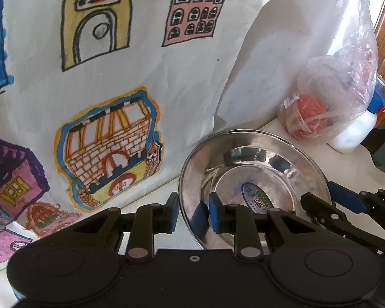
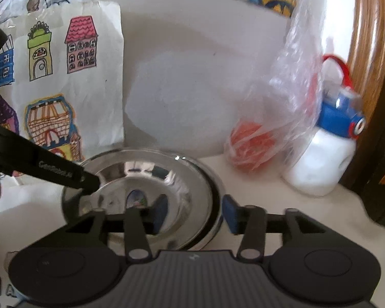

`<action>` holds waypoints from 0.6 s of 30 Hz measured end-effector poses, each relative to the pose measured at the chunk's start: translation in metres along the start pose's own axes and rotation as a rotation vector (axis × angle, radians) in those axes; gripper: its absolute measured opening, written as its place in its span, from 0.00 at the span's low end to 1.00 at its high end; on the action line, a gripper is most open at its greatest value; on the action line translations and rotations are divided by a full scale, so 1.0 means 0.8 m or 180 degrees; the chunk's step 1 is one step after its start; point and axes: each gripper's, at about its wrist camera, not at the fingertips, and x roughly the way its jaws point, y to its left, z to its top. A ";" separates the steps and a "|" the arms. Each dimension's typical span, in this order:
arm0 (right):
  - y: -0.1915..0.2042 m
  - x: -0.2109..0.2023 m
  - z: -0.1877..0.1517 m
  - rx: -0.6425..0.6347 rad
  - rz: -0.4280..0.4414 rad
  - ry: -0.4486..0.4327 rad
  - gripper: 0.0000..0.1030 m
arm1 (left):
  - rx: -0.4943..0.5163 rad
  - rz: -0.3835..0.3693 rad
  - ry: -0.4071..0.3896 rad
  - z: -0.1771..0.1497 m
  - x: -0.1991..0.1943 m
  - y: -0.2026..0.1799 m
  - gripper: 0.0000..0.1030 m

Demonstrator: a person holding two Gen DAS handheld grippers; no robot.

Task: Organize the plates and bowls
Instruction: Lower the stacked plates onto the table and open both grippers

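1. The bowl (image 1: 254, 190) sits on the table (image 2: 320, 215), left of the bag (image 2: 277, 118).
2. The left gripper (image 1: 193, 211) pinches the bowl's left rim.
3. The right gripper (image 2: 195, 214) straddles the right rim, jaws spread, pads clear.

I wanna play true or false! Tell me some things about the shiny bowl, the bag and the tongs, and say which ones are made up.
1. The bowl is shiny metal. True.
2. A sticker sits in the bottom of the bowl. True.
3. The plastic bag holds something green. False: the round thing inside is orange-red.
4. The right tongs are squeezed shut on the bowl. False: they stand open, one finger inside the bowl and one outside its rim.
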 end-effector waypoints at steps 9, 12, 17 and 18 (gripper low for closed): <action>-0.017 -0.032 0.000 0.0132 -0.0021 -0.0162 0.68 | -0.0097 -0.0087 -0.0139 -0.006 -0.025 0.008 0.40; -0.018 -0.053 0.000 0.0169 -0.0033 -0.0243 0.74 | -0.0136 -0.0126 -0.0239 -0.008 -0.044 0.008 0.46; -0.014 -0.098 0.002 0.0206 -0.0073 -0.0421 0.85 | -0.0165 -0.0184 -0.0421 -0.015 -0.085 0.005 0.59; -0.011 -0.108 0.002 0.0208 -0.0073 -0.0451 0.86 | -0.0171 -0.0195 -0.0459 -0.017 -0.095 0.004 0.63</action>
